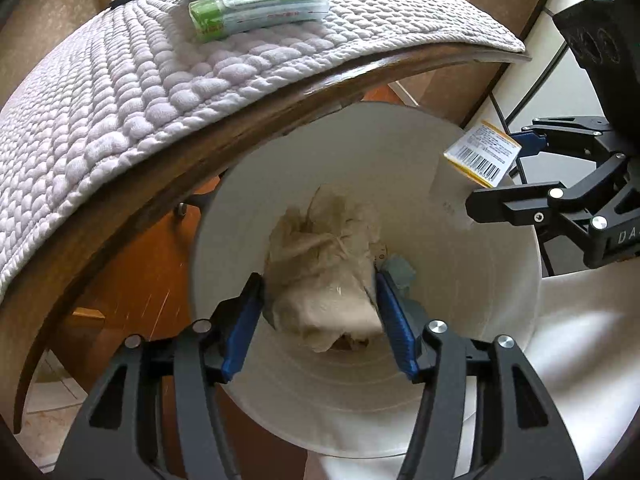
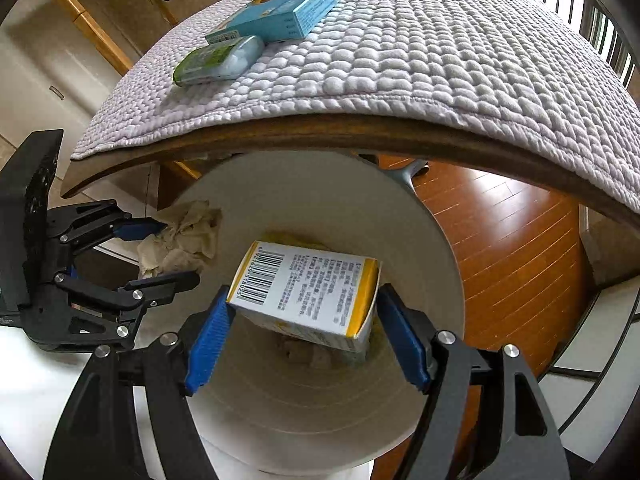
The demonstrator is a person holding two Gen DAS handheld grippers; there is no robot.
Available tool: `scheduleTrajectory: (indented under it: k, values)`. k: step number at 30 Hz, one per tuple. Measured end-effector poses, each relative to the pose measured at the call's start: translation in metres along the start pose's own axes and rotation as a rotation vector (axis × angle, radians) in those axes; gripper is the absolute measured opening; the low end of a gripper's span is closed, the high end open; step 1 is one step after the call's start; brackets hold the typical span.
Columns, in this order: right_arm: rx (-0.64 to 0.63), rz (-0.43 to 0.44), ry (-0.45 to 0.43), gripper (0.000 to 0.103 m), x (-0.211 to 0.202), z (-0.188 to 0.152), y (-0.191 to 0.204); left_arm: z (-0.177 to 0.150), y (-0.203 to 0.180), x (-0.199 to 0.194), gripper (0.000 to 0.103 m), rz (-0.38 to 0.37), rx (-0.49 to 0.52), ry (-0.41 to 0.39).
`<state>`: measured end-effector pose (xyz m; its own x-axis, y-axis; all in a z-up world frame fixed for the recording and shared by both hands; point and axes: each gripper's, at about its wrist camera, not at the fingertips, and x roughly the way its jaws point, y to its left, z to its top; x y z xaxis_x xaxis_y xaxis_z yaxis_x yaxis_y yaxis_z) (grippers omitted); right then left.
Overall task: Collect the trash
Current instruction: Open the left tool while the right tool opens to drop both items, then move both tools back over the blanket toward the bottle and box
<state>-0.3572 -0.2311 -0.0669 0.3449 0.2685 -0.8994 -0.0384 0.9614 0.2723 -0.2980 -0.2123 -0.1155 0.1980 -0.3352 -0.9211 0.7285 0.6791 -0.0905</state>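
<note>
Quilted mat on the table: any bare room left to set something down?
Yes. The quilted mat is bare across its whole right side, from the blue box to the far right edge, and along the near hem. The far-left corner is crowded: blue box and green-capped case lie touching. The left strip beside them is narrow.

Table cover: a quilted pale mat (image 2: 400,60) lies on the wooden table (image 2: 360,130).
Boxes: a light blue box (image 2: 288,12) touches a green and white pack (image 2: 218,60).
Floor: brown wooden boards (image 2: 508,240).
</note>
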Motion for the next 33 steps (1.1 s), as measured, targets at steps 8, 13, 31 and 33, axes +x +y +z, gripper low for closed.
scheduleTrajectory:
  k: [8, 13, 31, 33]
  values:
    - [0.034, -0.001, -0.010, 0.085, -0.003, 0.003, -0.019, 0.008, 0.000, -0.013, 0.078, 0.020, 0.013, -0.015]
    - [-0.014, -0.014, -0.062, 0.085, -0.027, 0.009, -0.017, 0.011, 0.004, -0.033, 0.078, 0.024, 0.005, -0.046]
    - [0.037, 0.007, -0.239, 0.098, -0.056, 0.174, 0.009, 0.082, 0.006, -0.087, 0.099, 0.237, -0.009, -0.378]
    - [0.006, -0.010, -0.209, 0.098, -0.043, 0.191, 0.017, 0.088, 0.003, -0.076, 0.099, 0.260, -0.004, -0.371]
